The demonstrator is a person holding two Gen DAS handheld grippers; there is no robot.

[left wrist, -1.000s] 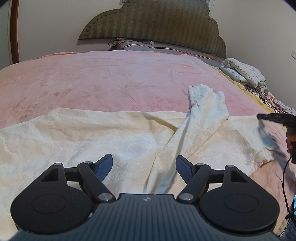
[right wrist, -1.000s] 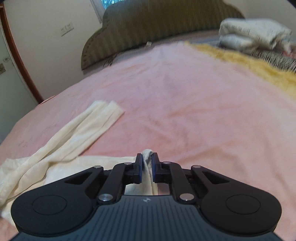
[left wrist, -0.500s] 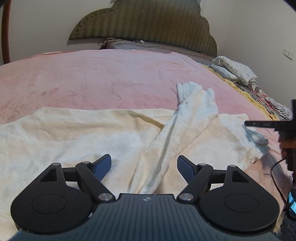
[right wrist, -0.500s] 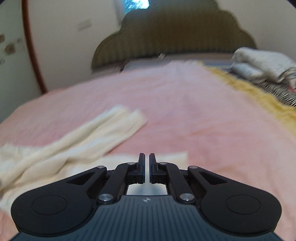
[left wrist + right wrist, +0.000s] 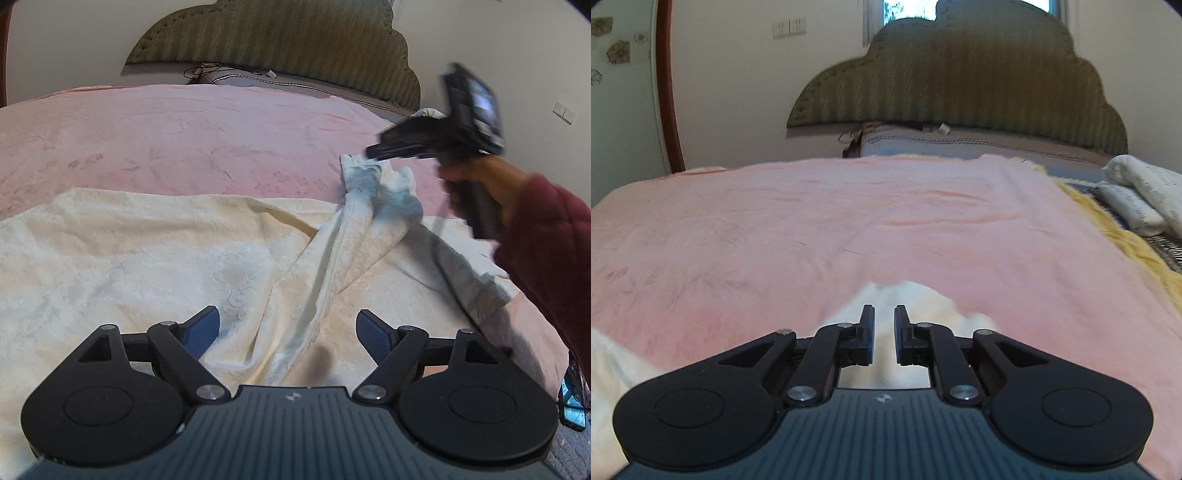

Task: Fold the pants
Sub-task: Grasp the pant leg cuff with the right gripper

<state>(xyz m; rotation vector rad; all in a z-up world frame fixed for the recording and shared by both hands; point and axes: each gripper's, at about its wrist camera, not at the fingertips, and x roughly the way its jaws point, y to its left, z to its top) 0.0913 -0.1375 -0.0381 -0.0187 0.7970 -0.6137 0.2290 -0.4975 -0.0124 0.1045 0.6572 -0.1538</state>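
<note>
Our right gripper (image 5: 884, 334), jaws just parting and empty, hovers over the twisted leg's cuff (image 5: 376, 184); the leg runs back toward our wide-open, empty left gripper (image 5: 288, 332).

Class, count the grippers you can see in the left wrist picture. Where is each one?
2. The left gripper sits at the bottom, jaws wide over the cream pants. The right gripper, blurred, is at the upper right above the pant leg's end, held by a hand.

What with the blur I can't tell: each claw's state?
Left claw: open over the pants, empty.
Right claw: just opening, narrow gap, holding nothing.
</note>
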